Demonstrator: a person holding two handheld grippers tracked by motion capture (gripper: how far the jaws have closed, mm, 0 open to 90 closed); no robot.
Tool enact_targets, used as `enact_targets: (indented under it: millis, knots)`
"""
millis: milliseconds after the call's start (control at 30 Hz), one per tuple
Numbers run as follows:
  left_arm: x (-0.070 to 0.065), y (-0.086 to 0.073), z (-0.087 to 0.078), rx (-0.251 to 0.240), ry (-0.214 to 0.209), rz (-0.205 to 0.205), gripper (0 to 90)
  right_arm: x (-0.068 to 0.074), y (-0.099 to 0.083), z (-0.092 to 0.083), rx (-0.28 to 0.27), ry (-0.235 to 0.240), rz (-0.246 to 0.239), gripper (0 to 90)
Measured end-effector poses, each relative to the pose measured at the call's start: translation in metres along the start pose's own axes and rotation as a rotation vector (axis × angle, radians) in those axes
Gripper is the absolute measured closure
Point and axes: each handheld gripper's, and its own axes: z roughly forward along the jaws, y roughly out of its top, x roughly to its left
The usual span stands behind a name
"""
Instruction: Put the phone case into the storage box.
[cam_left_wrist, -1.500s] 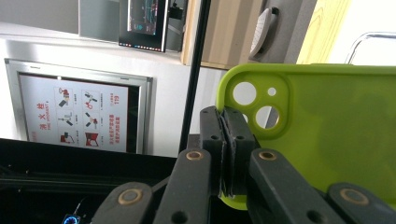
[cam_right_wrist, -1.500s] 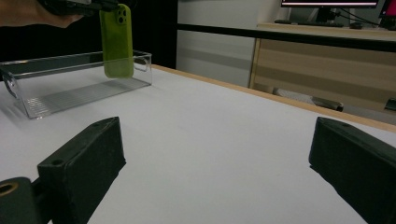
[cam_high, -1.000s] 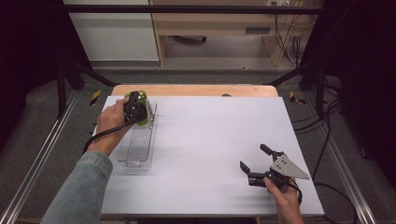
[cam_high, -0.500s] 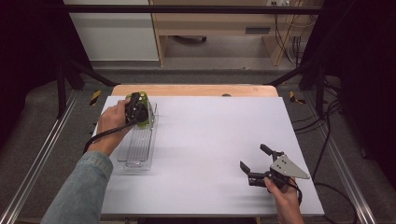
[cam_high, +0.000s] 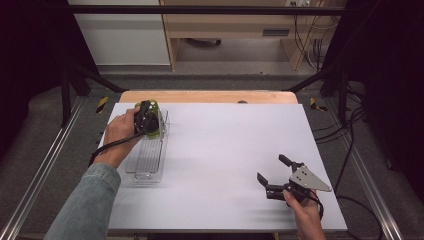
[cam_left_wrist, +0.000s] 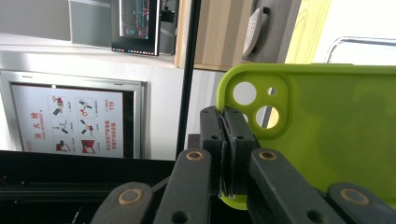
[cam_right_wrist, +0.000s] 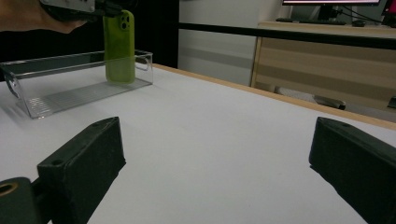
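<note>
Left tool (cam_high: 148, 119) clamped on the edge of a lime-green phone case (cam_left_wrist: 322, 126), pads pressed together over its rim beside the camera cut-outs. Case held upright at the far end of a clear plastic tray (cam_high: 145, 162), lower end down inside it; whether touching the tray floor, cannot tell. Tray lying near the left edge of the white counter (cam_high: 225, 150), toward the far left corner. Right tool (cam_high: 274, 174) near the near right corner, jaws wide apart, nothing between them.
</note>
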Motion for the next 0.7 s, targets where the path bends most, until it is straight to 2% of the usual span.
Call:
enact_targets:
  millis: [300,633,700]
  knots:
    - [-0.0012,0.0001,0.0017,-0.007,0.006,0.010,87.9,0.0002,-0.0001,0.0001,0.000,-0.001,-0.003,3.5]
    - [0.0010,-0.0016,0.0069,0.012,0.017,0.012,87.9,0.0002,-0.0002,0.0004,0.002,-0.003,-0.006,3.5]
    - [0.0028,-0.0025,0.0081,0.017,0.018,-0.001,87.9,0.0005,-0.0003,0.0005,0.003,-0.002,-0.006,3.5]
